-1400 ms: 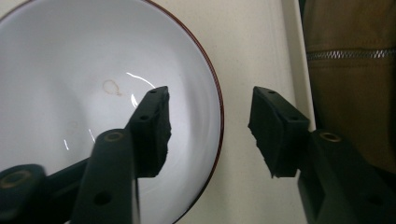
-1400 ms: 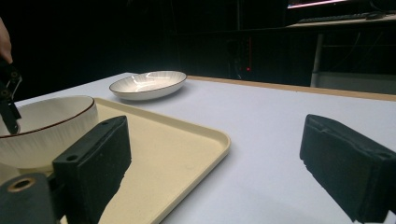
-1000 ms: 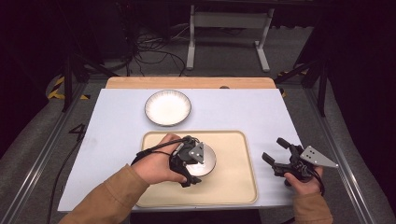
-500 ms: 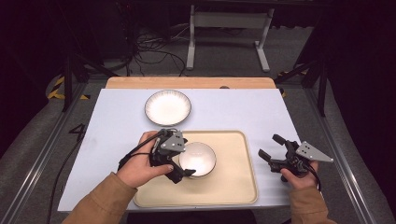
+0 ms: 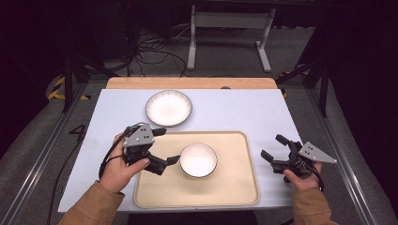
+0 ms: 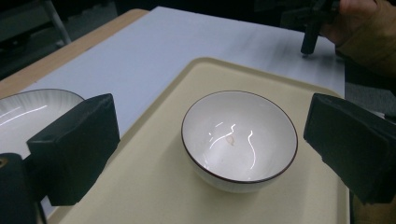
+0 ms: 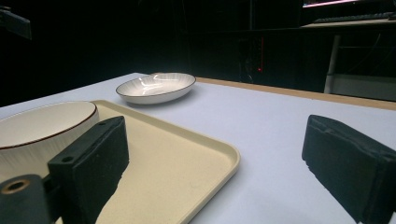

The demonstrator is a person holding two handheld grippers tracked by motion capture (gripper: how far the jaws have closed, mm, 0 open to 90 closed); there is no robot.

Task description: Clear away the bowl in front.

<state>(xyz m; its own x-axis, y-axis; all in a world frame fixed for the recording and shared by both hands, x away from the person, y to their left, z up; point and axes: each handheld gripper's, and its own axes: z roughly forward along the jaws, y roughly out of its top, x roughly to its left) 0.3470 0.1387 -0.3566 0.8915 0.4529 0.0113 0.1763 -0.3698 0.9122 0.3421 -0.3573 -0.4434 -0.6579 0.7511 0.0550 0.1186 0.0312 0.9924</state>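
White bowl (image 5: pixel 198 160) alone on the beige tray (image 5: pixel 239 187), just beyond the spread jaws of the left gripper (image 5: pixel 165 146).

One bowl, one plate (image 5: pixel 168 108), one tray and two grippers are counted; the bowl is empty. In the left gripper view the plate is cut off at the edge, behind one jaw. Both jaws there stand wide apart with nothing between them, having just been opening. The right gripper (image 5: pixel 272 149) rests off the tray's far side, jaws likewise parted and empty.
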